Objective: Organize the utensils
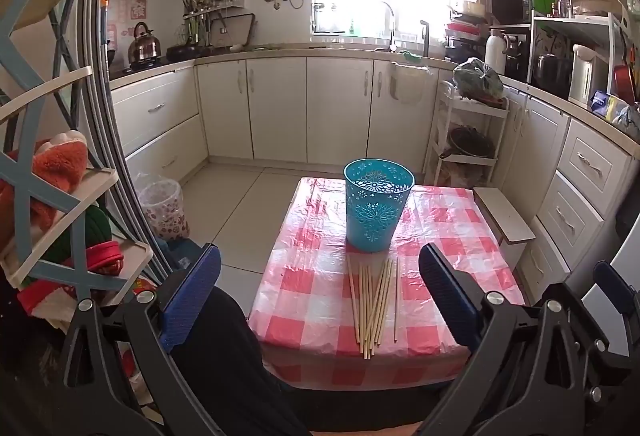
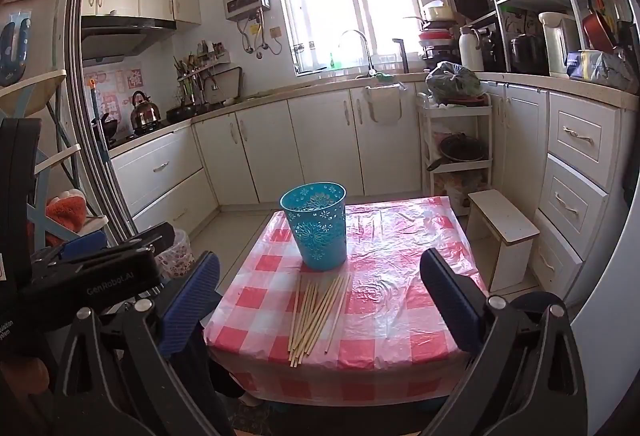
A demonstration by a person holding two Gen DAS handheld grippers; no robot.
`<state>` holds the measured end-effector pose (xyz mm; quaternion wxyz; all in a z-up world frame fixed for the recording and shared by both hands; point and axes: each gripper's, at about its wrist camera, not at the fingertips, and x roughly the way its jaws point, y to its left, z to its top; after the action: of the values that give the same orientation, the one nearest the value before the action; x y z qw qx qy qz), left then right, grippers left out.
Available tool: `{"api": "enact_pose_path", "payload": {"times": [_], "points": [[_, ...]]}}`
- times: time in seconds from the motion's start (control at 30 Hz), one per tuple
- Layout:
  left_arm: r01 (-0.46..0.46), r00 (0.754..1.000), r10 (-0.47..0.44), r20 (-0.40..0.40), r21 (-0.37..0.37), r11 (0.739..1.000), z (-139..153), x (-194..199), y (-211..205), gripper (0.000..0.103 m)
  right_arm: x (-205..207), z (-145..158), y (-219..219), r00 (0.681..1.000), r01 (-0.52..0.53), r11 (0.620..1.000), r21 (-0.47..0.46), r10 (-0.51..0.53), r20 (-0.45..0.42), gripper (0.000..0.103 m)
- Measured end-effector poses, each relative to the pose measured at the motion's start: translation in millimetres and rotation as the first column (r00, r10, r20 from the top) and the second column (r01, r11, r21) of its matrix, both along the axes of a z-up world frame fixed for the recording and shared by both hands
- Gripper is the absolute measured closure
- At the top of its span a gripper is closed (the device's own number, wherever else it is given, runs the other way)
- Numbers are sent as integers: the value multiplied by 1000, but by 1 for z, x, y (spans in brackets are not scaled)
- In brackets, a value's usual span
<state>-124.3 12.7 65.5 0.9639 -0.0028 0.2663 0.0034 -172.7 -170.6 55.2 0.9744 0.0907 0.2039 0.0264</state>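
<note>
A teal perforated cup (image 1: 376, 210) stands upright on a small table with a red-and-white checked cloth (image 1: 316, 284). Several wooden chopsticks (image 1: 374, 304) lie in a loose bundle in front of the cup, near the table's front edge. My left gripper (image 1: 320, 296) is open and empty, held back from the table. In the right wrist view the cup (image 2: 316, 226) and chopsticks (image 2: 316, 316) sit left of centre on the cloth (image 2: 400, 296). My right gripper (image 2: 320, 300) is open and empty, also short of the table. The left gripper's body (image 2: 104, 276) shows at the left.
A small white stool (image 2: 504, 232) stands right of the table. A shelf rack with clothes (image 1: 60, 216) is at the left, with a lined bin (image 1: 164, 208) beside it. White cabinets and a trolley (image 1: 468, 136) line the back and right walls.
</note>
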Motion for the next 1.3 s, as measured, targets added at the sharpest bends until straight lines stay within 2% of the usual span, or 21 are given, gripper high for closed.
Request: {"api": "enact_pose_path", "payload": {"times": [1.3], "points": [[-3,1000,3,-4,-5,1000,-3,0,0,8,1,-3,3,1000,0,1000,3,0,3,7]]}}
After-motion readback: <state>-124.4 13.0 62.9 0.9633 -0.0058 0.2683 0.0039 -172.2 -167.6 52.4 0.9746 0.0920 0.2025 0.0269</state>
